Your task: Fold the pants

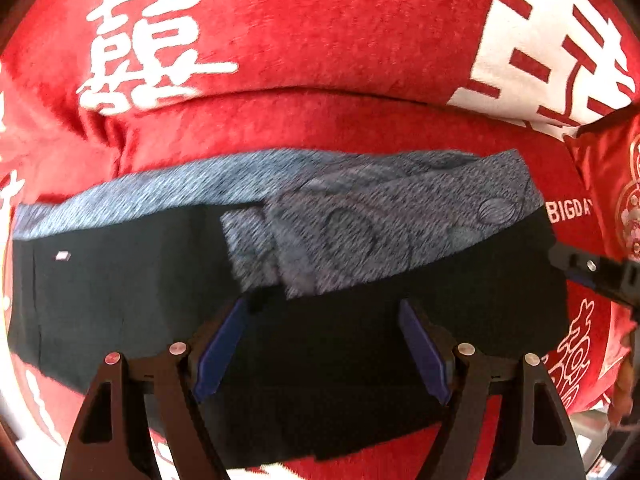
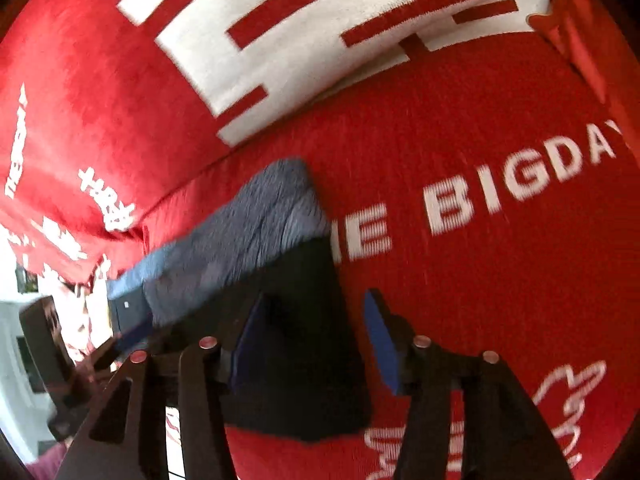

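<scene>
- The left gripper (image 1: 324, 350), black-framed with blue pads, points down over the dark cloth; its jaws stand spread, and no cloth is pinched between them.
- Under it lie the black pants with a mottled blue-grey waistband (image 1: 120, 304), folded into a broad band that runs across the left wrist view, flat on the cover.
- A small white label (image 1: 63, 256) sits on the black cloth near the left end of the band.
- Across the upper middle of the band lies a loose flap of blue-grey fabric with faint ring patterns (image 1: 352, 236), draped over the black part.
- The right gripper (image 2: 320, 344), of the same build, hangs over the right end of the pants; its jaws are apart, the left pad over black cloth, the right pad over red cover, neither seen pressing.
- In the left wrist view, that gripper shows as a black piece at the right edge, by the end of the pants.
- Everything rests on a red plush bed cover printed with white Chinese characters and the words "BIGDAY" (image 2: 460, 120).
- Farther back a fold line crosses the cover, and beyond it lies a large white block character (image 1: 532, 40).
</scene>
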`<state>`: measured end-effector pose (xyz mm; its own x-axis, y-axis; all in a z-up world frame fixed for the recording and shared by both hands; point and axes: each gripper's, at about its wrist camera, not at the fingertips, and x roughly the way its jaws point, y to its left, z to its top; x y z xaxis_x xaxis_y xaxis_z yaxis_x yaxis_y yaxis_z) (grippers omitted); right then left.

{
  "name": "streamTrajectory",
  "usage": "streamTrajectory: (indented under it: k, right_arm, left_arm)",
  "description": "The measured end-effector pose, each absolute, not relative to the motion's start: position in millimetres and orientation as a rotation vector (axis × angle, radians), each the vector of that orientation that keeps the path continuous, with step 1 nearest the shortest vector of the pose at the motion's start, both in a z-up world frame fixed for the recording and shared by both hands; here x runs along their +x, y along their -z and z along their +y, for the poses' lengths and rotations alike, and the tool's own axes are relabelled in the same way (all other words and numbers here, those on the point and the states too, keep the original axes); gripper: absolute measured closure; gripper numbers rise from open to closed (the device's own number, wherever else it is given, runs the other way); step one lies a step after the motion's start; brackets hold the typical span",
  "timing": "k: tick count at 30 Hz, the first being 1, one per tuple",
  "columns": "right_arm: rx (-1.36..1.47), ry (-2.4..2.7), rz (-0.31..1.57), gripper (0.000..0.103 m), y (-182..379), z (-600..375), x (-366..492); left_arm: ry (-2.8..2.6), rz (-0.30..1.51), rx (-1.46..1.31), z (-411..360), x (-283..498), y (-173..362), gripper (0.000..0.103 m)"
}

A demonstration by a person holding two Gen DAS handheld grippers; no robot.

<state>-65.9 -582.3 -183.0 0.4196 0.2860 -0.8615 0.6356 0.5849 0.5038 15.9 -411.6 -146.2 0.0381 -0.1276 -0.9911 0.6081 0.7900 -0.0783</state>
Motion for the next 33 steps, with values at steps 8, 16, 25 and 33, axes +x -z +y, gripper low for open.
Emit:
streamTrajectory:
  k: [8,16,25,33]
  right_arm:
    - [0.828,0.275,1.155,0.039,147.6,-546.2,-77.3]
    - [0.752,0.203,1.221,0.026,148.3,-520.5,-57.7]
    - [0.718,0.257,1.234,0.025,142.3,-498.2,-56.0]
    - [0.689,0.267,1.271,0.024,135.4,-444.7,-40.0]
  left_arm:
    - [0.474,1.459,0.405,-385.3,9.9,135.5,0.024]
    - [0.437,1.453,0.367,-378.0,7.8,127.5,0.011]
    - [0.483,1.473,0.348,-360.5,14.0,133.5,0.000]
    - [0.483,1.486,0.341,-305.7,24.9,129.3,0.000]
